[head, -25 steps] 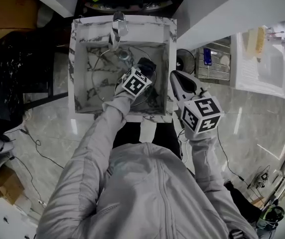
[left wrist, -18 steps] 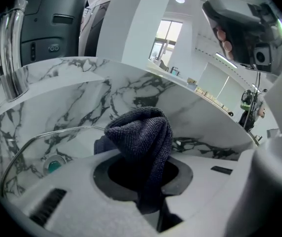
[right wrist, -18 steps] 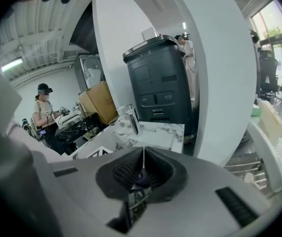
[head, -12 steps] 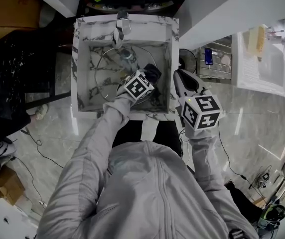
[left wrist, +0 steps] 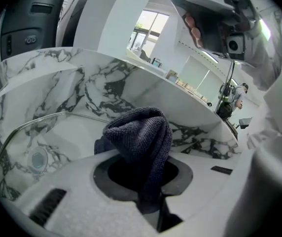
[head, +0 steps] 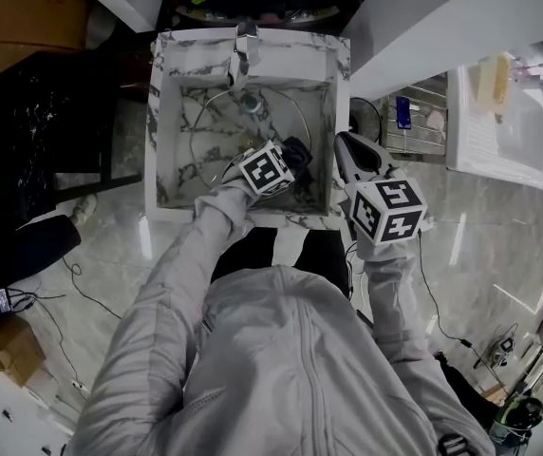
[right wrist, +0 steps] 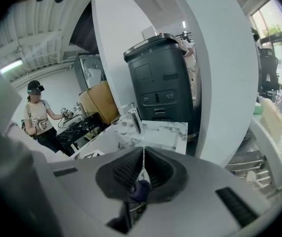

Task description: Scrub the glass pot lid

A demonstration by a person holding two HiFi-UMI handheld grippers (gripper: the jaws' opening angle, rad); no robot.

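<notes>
Left tongs (head: 289, 158): clamped on dark cloth (left wrist: 141, 137), held low in the sink (head: 248, 41), likely for wiping.
Glass lid (left wrist: 37, 149): lies in sink basin, beside cloth.
Right tongs (right wrist: 143, 164): closed, empty, idle outside the sink rim.

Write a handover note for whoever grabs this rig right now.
Left tongs: shut on the dark cloth, down inside the marble sink.
Right tongs: shut with nothing between them, held outside the sink's right rim.
Glass lid: lying in the basin, with the cloth over its right part.
Done: cloth gripped and brought to the lid. How clean the lid is can't be told.
Left: scrub the lid; probably steady it with the right tongs.
</notes>
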